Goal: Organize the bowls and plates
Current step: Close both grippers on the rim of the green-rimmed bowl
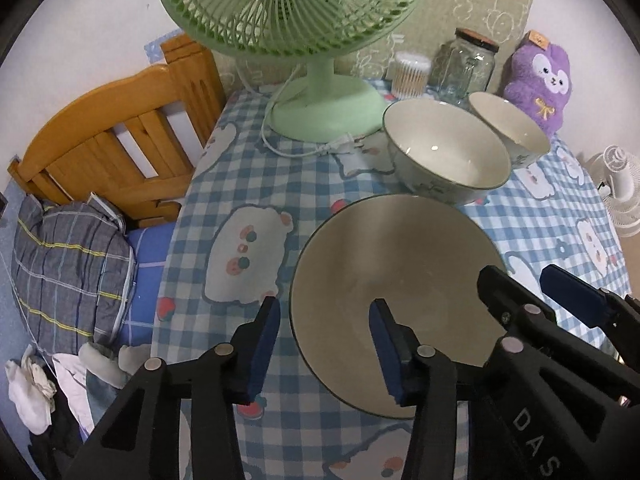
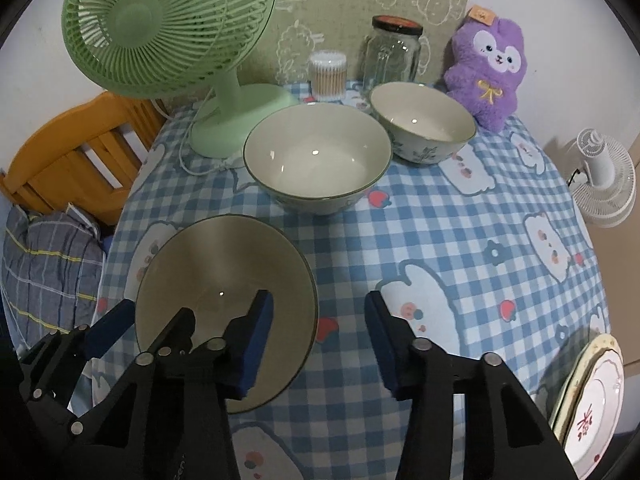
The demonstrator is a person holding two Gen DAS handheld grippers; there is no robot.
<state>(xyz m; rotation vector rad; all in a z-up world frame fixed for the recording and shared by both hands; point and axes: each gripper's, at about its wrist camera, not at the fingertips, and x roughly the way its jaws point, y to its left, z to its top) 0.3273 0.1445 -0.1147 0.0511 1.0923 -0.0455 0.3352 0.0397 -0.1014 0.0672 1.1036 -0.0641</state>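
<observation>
Both the left gripper point(image 1: 324, 344) and the right gripper point(image 2: 318, 340) stand with jaws apart, holding nothing, flanking the near wide grey-green ceramic bowl point(image 2: 224, 280), apparently positioned to straddle its rim for stacking.

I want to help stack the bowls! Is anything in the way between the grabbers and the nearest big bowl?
Nothing visible. The left gripper and right gripper are both open, right at the nearest bowl. Beyond it, only bare checked tablecloth lies before the middle bowl.
</observation>
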